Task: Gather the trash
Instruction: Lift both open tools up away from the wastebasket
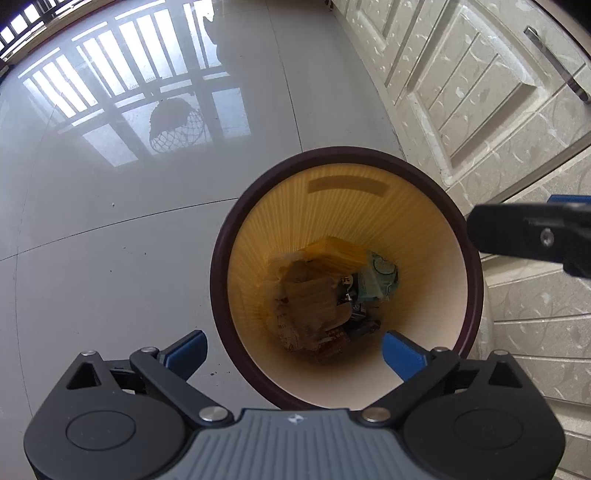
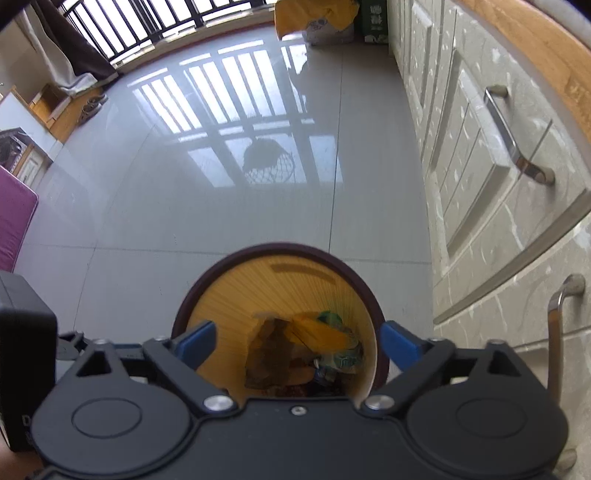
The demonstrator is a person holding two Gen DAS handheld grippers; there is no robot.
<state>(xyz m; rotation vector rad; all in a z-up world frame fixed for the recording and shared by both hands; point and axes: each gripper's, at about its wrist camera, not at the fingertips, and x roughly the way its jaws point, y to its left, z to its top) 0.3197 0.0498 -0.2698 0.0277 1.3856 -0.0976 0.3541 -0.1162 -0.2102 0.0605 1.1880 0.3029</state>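
A round waste bin (image 1: 218, 266) with a dark brown rim and yellow ribbed inside stands on the floor; it also shows in the right wrist view (image 2: 369, 291). Crumpled trash (image 1: 317, 295) lies at its bottom: brown paper, yellow wrapper, a green-white packet (image 2: 343, 354). My left gripper (image 1: 293, 350) is open and empty above the bin's near rim. My right gripper (image 2: 297, 343) is open and empty above the bin; part of it shows at the right edge of the left wrist view (image 1: 532, 236).
Pale patterned cabinet doors (image 2: 480, 184) with metal handles (image 2: 517, 136) run along the right, close to the bin. Glossy grey tile floor (image 1: 129, 221) stretches ahead and left. A yellow bag (image 2: 314, 18) sits far back by the balcony railing. A purple object (image 2: 14, 221) lies at the left.
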